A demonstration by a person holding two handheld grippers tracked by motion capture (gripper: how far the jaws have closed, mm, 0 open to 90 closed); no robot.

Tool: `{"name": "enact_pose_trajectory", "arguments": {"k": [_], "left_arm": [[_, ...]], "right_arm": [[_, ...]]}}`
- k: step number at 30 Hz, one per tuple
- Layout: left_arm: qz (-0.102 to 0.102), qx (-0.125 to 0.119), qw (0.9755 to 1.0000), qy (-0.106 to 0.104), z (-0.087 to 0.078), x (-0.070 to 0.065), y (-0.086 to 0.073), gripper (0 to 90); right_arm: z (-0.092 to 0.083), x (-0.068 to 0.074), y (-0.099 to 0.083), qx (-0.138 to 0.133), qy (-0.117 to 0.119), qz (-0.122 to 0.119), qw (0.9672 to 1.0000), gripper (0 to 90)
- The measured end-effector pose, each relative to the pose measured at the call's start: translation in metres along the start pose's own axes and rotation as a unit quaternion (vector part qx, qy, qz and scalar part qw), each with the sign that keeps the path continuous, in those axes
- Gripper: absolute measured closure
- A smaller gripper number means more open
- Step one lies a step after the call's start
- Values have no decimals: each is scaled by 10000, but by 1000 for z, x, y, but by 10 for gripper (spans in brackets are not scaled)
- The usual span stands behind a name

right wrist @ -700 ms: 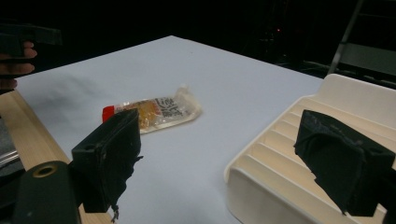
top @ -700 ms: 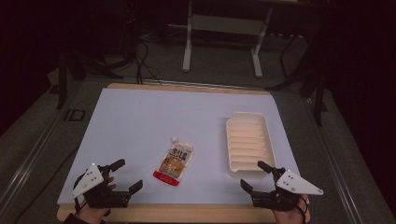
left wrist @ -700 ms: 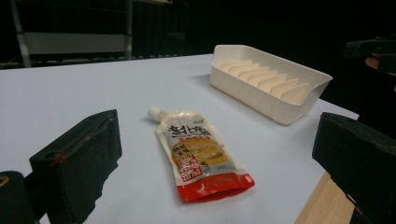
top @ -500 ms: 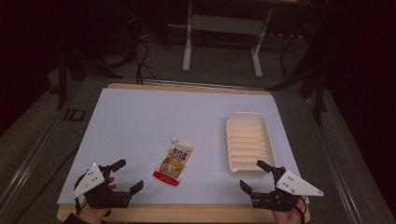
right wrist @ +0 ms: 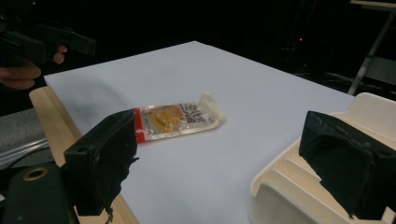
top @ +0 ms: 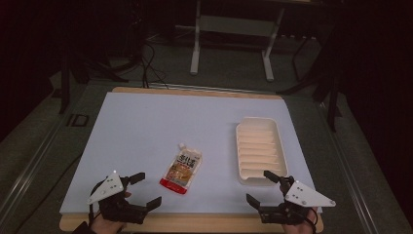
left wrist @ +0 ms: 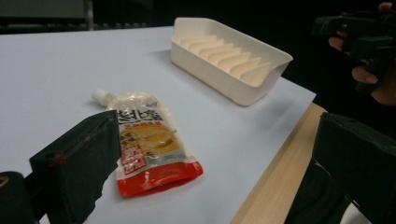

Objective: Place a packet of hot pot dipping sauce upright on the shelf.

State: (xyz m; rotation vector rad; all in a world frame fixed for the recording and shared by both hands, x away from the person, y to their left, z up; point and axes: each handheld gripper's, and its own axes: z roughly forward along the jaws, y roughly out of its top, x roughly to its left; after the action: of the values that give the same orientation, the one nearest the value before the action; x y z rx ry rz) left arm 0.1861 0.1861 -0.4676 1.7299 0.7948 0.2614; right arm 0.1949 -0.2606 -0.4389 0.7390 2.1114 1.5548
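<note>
A spouted pouch (top: 181, 167) lies flat just below the middle of the high view, red bottom seam toward the near table edge, white cap pointing up the frame — untouched, and placed within easy reach of either hand. To its right, well apart, a white ribbed tray (top: 258, 150) sits lengthwise near the right edge of the pale sheet (top: 160, 122) covering the table (top: 204, 225), its open top ready, by the look of it, to receive the pouch.

At the lower left of the high view the left tongs (top: 145, 189) hover over the table's near edge, jaws spread wide and holding nothing; in the left gripper view the pouch (left wrist: 144, 140) lies between and beyond the two black jaws, suggesting they are lined up on it. At the lower right the right tongs (top: 263, 187) are likewise wide open and empty, parked just beside the tray's near end — in the right gripper view one jaw stands before the tray (right wrist: 299, 186) and the pouch (right wrist: 180, 119) lies farther off, centre-left.

Both hands appear poised at a starting position, neither committed to a grasp.
</note>
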Motion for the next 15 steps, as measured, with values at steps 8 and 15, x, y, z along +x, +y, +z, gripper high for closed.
{"name": "enact_pose_trajectory", "arguments": {"k": [8,15], "left_arm": [[436,54,9989,-163,12,-4,30,15],[589,199,9980,-98,31,5,51,15]], "right_arm": [[0,1,1,-66,37,42,10000,109],[2,6,4,-220,-72,49,9997,108]]}}
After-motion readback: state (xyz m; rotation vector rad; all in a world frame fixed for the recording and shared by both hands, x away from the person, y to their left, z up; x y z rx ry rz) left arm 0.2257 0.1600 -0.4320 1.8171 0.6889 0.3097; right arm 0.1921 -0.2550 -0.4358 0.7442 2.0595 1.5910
